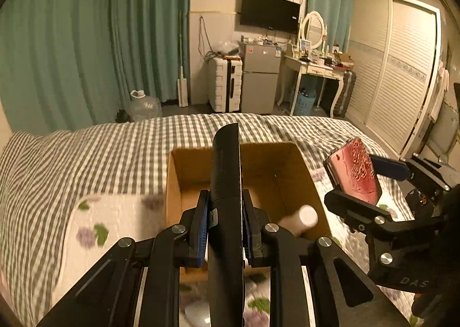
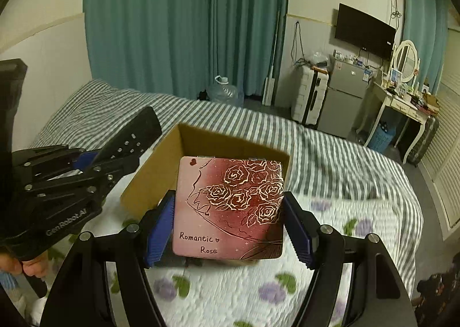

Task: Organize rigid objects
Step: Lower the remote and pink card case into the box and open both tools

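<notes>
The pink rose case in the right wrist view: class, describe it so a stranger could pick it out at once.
Start at the striped bed and find the open cardboard box on it. Just in front of the box, the right tool grips a flat square case by its side edges. It alone is pink-red, with gold-outlined roses and the words "Romantic Rose".

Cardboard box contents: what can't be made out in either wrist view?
- Left wrist: the remote control in the left tool hides the middle of the cardboard box; the white cylinder is blurred.
- Right wrist: the rose-printed case in the right tool covers the box interior.
</notes>
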